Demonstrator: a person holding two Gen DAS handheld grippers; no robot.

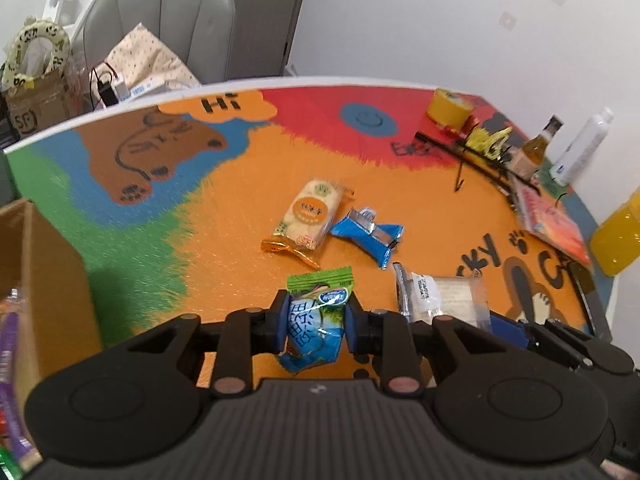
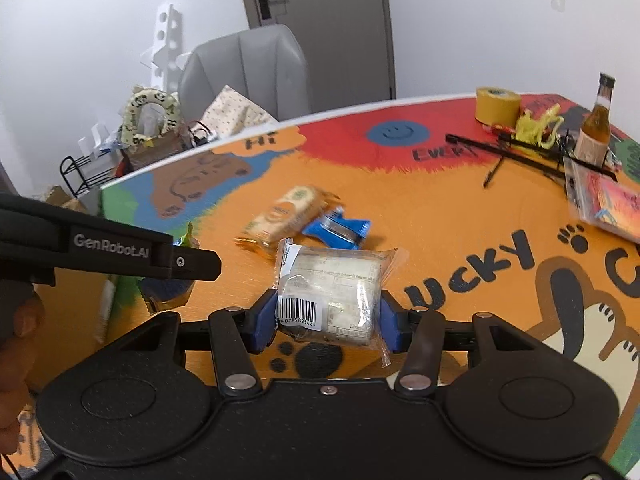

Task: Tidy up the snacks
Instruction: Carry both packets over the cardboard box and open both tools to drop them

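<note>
Left tongs (image 1: 316, 322) clamp green packet (image 1: 318, 320) beside cardboard box (image 1: 44, 272) edge

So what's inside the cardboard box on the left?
Cardboard box: only its near corner shows, with purple wrappers and other packets. The rest is cut off by the frame.

We see a green-blue foil snack packet (image 1: 318, 320) and a clear-wrapped pastry (image 2: 332, 300) held up; an orange cracker packet (image 1: 310, 216) and a blue wafer packet (image 1: 370, 234) lie touching on the counter (image 1: 240, 220).
</note>
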